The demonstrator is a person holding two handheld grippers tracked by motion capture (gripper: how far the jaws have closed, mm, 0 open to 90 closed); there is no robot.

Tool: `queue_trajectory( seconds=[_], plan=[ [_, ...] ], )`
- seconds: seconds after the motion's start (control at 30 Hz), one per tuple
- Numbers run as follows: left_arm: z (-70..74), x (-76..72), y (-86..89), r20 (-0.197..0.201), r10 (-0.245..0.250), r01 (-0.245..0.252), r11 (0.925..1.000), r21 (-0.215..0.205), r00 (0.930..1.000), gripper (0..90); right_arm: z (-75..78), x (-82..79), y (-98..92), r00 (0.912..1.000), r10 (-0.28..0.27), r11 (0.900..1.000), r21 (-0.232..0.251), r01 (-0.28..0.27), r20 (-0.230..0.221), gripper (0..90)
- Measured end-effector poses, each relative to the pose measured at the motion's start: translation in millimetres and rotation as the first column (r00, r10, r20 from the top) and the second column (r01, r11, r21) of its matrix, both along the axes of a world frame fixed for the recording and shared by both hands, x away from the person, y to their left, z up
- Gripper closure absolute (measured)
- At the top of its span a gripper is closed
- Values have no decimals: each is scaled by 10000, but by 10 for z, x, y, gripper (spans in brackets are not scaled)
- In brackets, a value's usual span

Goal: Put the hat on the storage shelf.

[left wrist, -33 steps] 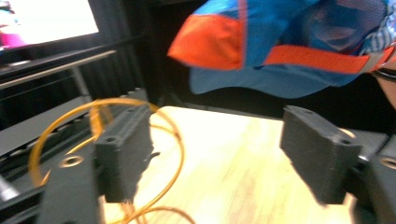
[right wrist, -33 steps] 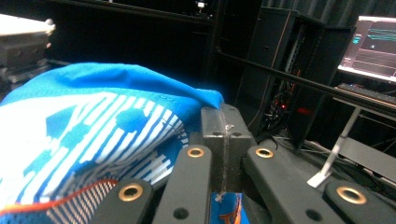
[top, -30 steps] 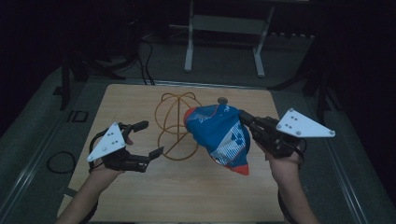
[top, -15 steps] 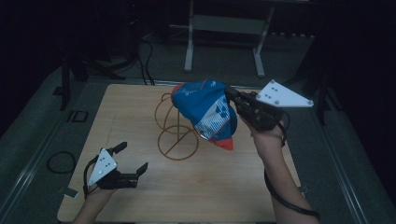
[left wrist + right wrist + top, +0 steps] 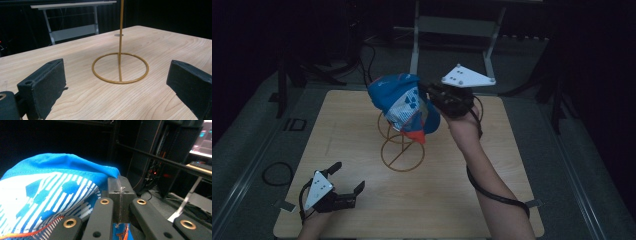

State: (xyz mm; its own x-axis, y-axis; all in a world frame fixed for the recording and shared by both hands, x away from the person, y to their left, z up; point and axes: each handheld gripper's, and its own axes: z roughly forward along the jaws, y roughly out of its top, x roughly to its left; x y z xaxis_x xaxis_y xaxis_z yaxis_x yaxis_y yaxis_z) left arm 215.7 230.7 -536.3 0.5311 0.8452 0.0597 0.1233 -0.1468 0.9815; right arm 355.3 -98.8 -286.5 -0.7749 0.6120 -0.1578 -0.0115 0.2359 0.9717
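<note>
The cap (image 5: pixel 404 105) is being held clamped in the right gripper (image 5: pixel 437 96) above the stand (image 5: pixel 402 150), likely for hanging; at seven o'clock the left gripper (image 5: pixel 346 184) is being kept wide open, empty.

Dim room — black surroundings, table lit from above, sharp.

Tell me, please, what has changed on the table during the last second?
The right gripper, shut on the blue cap, carried it up and toward the far side, so it now hangs above the gold wire stand. The left gripper drew back to the near left corner, its fingers open and empty. The stand and the wooden table stayed in place.
</note>
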Motion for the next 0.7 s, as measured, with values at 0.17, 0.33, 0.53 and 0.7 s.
queue_trajectory(
  seconds=[0.17, 0.33, 0.53, 0.7],
  plan=[
    [-21, 5, 45, -47, 105, -106, 9998, -151, 9999, 27, -114, 96, 288, 9991, 297, 9990, -333, -308, -306, 900],
    [-50, 2, 89, -193, 17, -23, 9994, -350, 9998, 28, -225, 136, 468, 9982, 417, 9958, -796, -451, -432, 900],
    [-71, 15, 87, -271, -69, 59, 9994, -346, 9996, 28, -339, 210, 539, 9945, 595, 9931, -955, -677, -864, 900],
    [-68, 16, 83, -297, -78, 67, 9993, -369, 9995, 28, -416, 226, 572, 9912, 732, 9906, -1068, -851, -1105, 900]
  ],
)
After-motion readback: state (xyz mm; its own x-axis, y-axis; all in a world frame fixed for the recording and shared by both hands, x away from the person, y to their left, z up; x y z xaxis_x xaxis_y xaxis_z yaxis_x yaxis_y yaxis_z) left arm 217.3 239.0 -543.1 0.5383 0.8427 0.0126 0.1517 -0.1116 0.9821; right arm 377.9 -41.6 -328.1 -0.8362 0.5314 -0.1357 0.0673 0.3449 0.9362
